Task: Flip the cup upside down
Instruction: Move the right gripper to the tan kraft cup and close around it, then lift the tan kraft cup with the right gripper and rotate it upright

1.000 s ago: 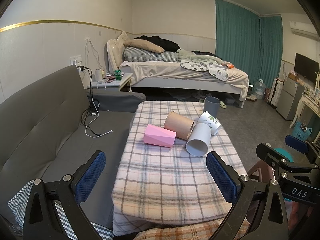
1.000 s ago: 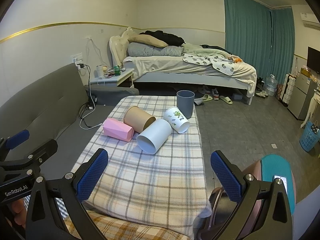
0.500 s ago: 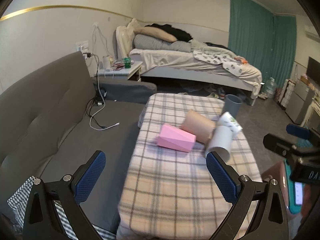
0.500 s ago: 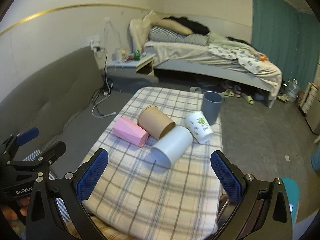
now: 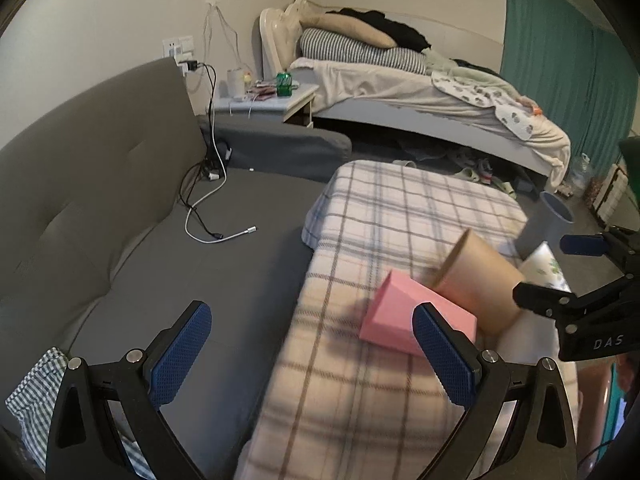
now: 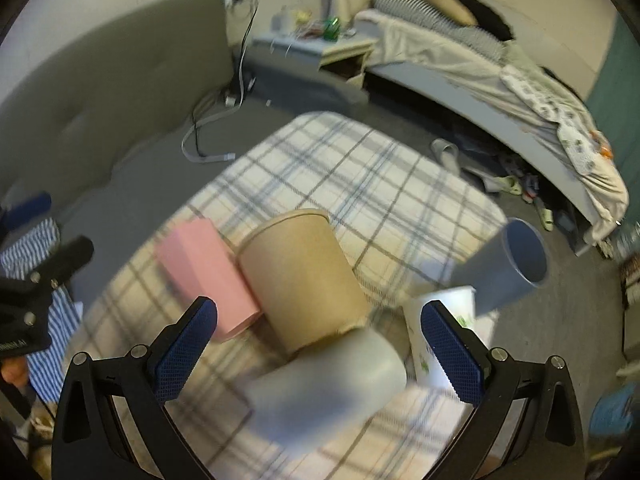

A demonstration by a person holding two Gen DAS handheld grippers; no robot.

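Note:
Several cups lie on a plaid-covered table (image 6: 360, 184). A brown paper cup (image 6: 300, 276) lies on its side, resting partly on a white cup (image 6: 332, 384) that also lies on its side. A pink faceted cup (image 6: 204, 272) lies to its left, a white leaf-print cup (image 6: 444, 320) to its right. A grey cup (image 6: 504, 268) stands tilted at the right edge. My right gripper (image 6: 316, 344) is open, just above the brown and white cups. My left gripper (image 5: 316, 356) is open over the table's left edge, near the pink cup (image 5: 404, 316) and brown cup (image 5: 476, 276).
A grey sofa (image 5: 100, 200) with charging cables (image 5: 208, 216) runs along the table's left side. A bed (image 5: 420, 96) and a nightstand (image 5: 272, 100) stand behind. Slippers lie on the floor (image 6: 508, 184) beyond the table. The right gripper shows in the left wrist view (image 5: 580, 304).
Both grippers have moved forward and down toward the cups, which now look much larger. The right gripper now hovers over the brown and white cups. Both stay open.

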